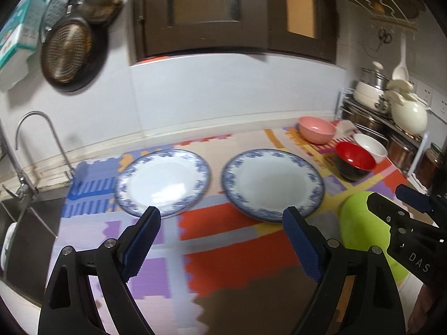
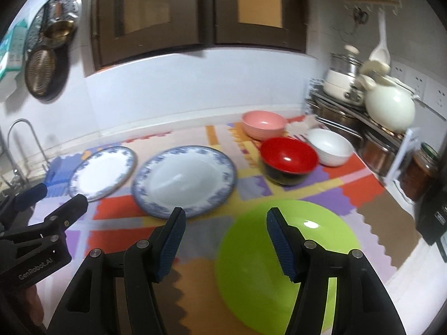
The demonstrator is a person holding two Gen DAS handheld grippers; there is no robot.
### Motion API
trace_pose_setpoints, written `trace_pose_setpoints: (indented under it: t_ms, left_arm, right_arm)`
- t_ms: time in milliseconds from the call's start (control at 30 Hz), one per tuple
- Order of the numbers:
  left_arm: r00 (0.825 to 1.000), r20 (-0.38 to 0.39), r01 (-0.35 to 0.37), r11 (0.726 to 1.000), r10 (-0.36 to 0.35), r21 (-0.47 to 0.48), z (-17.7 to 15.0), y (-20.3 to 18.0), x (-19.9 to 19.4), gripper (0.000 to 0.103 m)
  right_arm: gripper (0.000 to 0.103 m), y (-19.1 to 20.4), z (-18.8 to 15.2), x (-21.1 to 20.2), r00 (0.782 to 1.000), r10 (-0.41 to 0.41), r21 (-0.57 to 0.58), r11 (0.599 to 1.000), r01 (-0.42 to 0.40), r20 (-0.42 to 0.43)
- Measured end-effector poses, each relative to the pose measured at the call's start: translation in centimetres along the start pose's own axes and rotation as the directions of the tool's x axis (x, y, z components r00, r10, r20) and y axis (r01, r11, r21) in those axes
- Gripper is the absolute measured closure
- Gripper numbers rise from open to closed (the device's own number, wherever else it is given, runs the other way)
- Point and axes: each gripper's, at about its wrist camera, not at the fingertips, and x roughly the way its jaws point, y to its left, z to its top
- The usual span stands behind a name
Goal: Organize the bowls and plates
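Green plate (image 1: 360,223) half hidden behind right claw (image 1: 391,203).

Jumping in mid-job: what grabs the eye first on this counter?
The bright lime-green round plate lies nearest, partly under the open, empty right gripper. Mid-counter on the colourful patchwork mat, two white plates with blue floral rims lie side by side, apart, beyond the open left gripper. Back right, a pink bowl, a red-and-black bowl and a white bowl cluster.

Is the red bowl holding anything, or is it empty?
Empty. The red bowl sits upright, and its shiny inside shows bare.
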Motion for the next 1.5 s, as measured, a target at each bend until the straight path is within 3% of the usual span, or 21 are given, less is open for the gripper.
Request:
trace_pose_setpoints:
  t_ms: [400, 700, 1033, 1500]
  left_arm:
    - [0.994, 0.032, -0.100, 0.994, 0.102, -0.046, 1.0, 7.8, -1.1, 0.013]
    - [0.989, 0.047, -0.139, 0.987, 0.143, -0.075, 2.3, 11.9, -0.3, 0.013]
    - [0.984, 0.017, -0.175, 0.982, 0.177, -0.076, 3.3, 15.6, 4.0, 0.013]
    - [0.977, -0.065, -0.208, 0.974, 0.203, -0.083, 3.4, 19.0, 11.9, 0.014]
  right_arm:
    - [0.042, 7.8, 1.8, 1.2, 0.991, 0.124, -0.043, 0.992, -0.122, 0.048]
    - [0.042, 12.4, 3.6, 2.2, 0.982, 0.169, -0.087, 0.983, -0.162, 0.085]
    - [0.042, 15.8, 5.7, 6.2, 0.980, 0.183, -0.110, 0.979, -0.173, 0.083]
    - [0.042, 19.3, 7.4, 14.9, 0.986, 0.164, -0.129, 0.978, -0.161, 0.010]
